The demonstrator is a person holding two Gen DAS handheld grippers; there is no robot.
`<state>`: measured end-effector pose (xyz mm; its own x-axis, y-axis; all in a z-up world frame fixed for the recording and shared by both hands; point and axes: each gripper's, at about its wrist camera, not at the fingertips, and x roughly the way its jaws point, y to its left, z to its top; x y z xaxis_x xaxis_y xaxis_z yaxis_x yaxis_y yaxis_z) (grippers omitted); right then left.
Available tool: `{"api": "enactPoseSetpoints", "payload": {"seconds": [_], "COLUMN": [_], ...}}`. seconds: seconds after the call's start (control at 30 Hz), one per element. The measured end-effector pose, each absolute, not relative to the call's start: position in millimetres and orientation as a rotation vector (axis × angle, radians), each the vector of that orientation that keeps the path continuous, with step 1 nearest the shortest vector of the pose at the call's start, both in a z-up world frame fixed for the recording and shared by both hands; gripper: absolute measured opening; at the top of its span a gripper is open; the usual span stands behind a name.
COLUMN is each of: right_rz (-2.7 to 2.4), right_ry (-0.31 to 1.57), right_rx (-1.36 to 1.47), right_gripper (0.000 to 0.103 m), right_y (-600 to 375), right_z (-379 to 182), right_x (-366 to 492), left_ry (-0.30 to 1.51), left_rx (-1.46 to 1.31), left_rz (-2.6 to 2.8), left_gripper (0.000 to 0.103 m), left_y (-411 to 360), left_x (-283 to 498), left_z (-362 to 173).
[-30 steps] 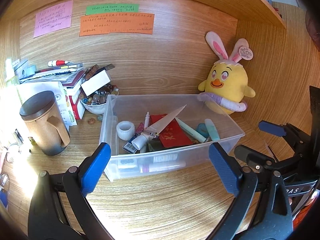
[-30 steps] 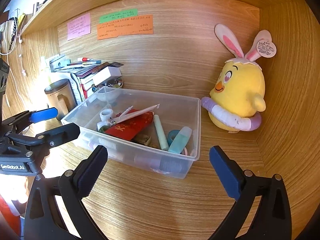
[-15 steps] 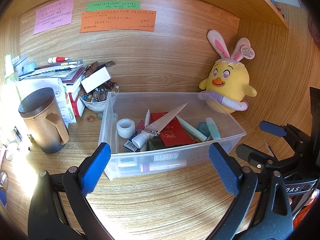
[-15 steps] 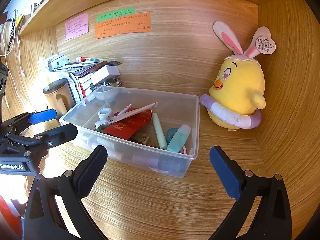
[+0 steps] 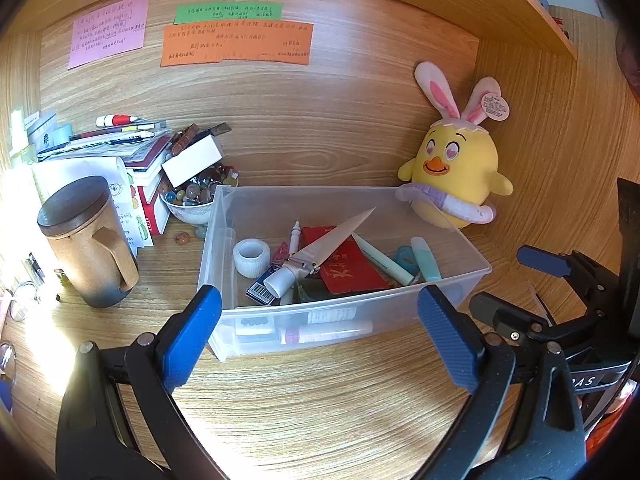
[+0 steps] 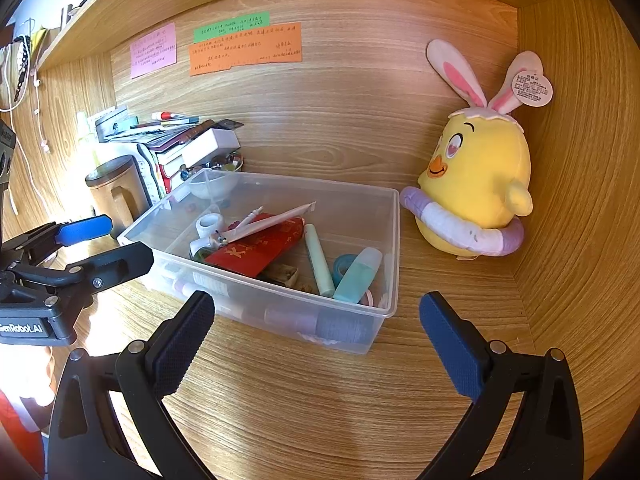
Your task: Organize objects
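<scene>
Grippers both gape empty as I hold them: left gripper (image 5: 318, 334) and right gripper (image 6: 316, 330) before the clear bin (image 5: 352, 310); plush chick (image 6: 478, 184) just beside it.

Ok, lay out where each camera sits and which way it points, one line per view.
Left wrist: on the left gripper, facing the clear bin and desk's back panel; own open jaws below, right gripper at right edge.
Right wrist: on the right gripper, right of the bin, facing back-left; own open jaws below, left gripper at left.
Shared: bin, plush chick, lidded mug, sticky notes.
</scene>
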<state>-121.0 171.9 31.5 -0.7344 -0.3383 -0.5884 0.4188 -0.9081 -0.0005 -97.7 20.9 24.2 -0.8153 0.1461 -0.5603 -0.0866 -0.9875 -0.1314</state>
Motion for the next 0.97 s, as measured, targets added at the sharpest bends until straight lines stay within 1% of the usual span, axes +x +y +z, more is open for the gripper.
{"api": "enactPoseSetpoints", "payload": {"seconds": [0.43,0.8,0.97], "right_rz": [-2.590,-2.587,-2.583], "right_ry": [0.183,0.188,0.189], "right_rx": [0.845,0.849,0.849], "right_gripper": [0.102,0.102,0.102], "right_y": [171.7,171.8,171.7], "right_z": [31.6,31.9,31.8], "right_x": [-121.0,-119.8,-119.5], "left_ry": [-0.163,-0.119,-0.157], "left_rx": [-0.914,-0.886,-0.909], "left_rz": [2.845,2.848,2.837], "left_gripper": [0.100,0.100,0.100], "left_y": [20.8,27.6,23.1], "left_x": [-96.7,-92.2,-94.0], "left_z": [25.4,26.4,26.5]}}
